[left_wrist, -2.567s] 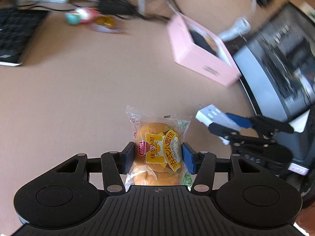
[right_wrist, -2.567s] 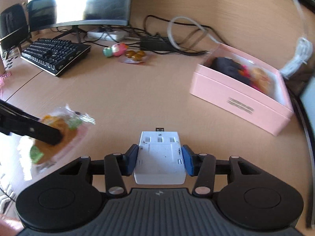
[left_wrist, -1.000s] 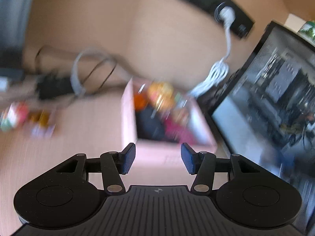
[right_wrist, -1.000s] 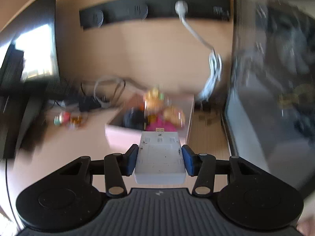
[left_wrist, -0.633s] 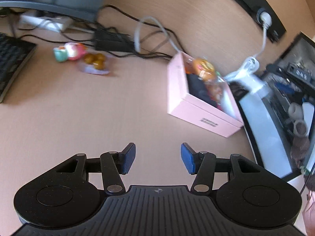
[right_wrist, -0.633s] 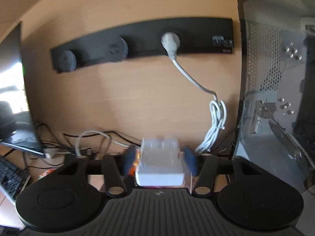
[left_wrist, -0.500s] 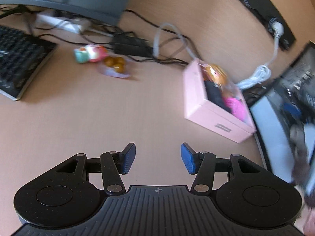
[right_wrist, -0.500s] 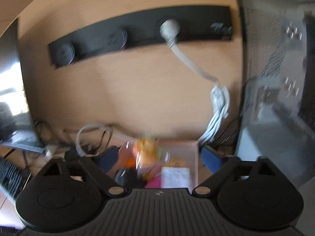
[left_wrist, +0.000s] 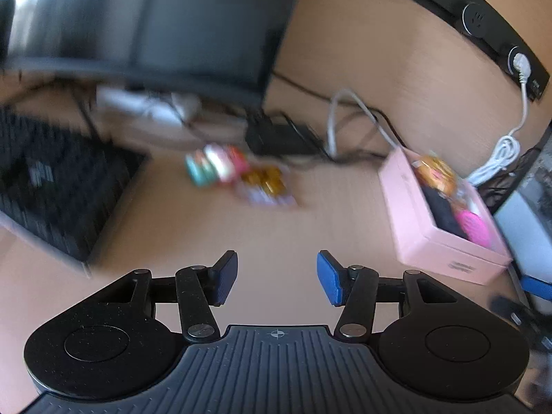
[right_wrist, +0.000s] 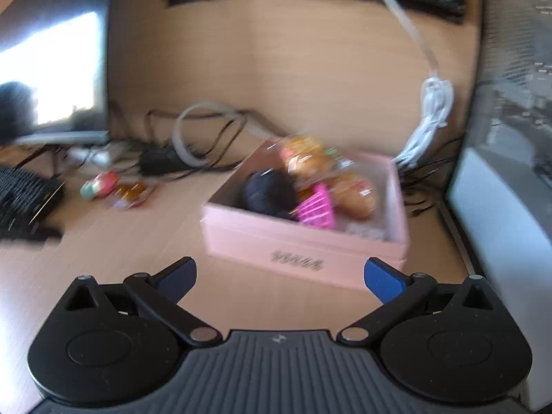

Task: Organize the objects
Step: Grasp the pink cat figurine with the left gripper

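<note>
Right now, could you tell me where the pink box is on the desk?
The pink box sits ahead of the open right gripper, beside the computer case.

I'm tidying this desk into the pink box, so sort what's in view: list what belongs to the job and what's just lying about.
Job:
- pink box, already holding snacks, a black thing and a pink thing
- colourful toy and wrapped sweets, loose on the desk
- right tongs and left tongs, both empty

Lying about:
- keyboard
- monitor
- cables
- computer case
</note>
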The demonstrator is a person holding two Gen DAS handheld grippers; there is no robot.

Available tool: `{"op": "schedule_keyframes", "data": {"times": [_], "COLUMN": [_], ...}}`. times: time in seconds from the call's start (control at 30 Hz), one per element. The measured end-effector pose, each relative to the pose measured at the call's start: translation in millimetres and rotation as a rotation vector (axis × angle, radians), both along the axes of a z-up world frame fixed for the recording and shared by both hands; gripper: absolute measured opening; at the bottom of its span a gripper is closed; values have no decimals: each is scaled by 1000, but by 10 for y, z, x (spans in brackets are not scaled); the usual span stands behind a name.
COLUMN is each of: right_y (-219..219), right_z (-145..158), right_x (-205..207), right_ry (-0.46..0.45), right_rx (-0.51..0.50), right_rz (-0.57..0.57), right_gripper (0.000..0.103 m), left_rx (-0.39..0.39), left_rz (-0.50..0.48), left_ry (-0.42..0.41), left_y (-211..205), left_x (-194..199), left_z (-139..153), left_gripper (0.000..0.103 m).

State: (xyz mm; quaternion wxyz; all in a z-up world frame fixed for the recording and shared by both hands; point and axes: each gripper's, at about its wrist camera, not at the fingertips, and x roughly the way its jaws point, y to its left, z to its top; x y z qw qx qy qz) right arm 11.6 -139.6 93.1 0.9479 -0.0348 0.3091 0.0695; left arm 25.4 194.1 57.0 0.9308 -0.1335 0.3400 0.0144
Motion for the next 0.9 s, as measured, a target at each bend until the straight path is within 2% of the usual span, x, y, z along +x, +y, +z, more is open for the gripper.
{"op": "schedule_keyframes", "data": {"times": [0.13, 0.2, 0.23, 0.4, 0.57, 0.6, 0.73, 0.83, 0.9], "right_y": [198, 290, 315, 470, 522, 525, 552, 620, 703], "right_z": [-18, -33, -44, -134, -199, -215, -256, -273, -267], "right_x": [-38, -55, -65, -110, -231, -247, -273, -229, -170], "right_ry": [45, 62, 64, 98, 131, 146, 184, 210, 202], "right_rx": [-28, -41, -53, -90, -92, -91, -111, -131, -145], "right_rz": [46, 84, 92, 79, 43, 43, 47, 70, 82], "right_gripper": [103, 103, 103, 103, 103, 103, 103, 103, 103], "left_rx": [175, 229, 229, 183, 192, 186, 151, 84, 16], "left_rz": [-38, -63, -78, -128, -162, -158, -148, -111, -75], "left_ry": [-31, -21, -12, 55, 91, 98, 117, 144, 126], "left_y": [199, 295, 344, 532, 517, 518, 530, 593, 653], "left_x": [393, 631, 745, 1271, 1541, 1571, 1582, 1445, 1210], "left_z": [83, 89, 82, -96, -299, -324, -412, -392, -294], "left_gripper": [55, 55, 55, 55, 59, 55, 52, 49, 48]}}
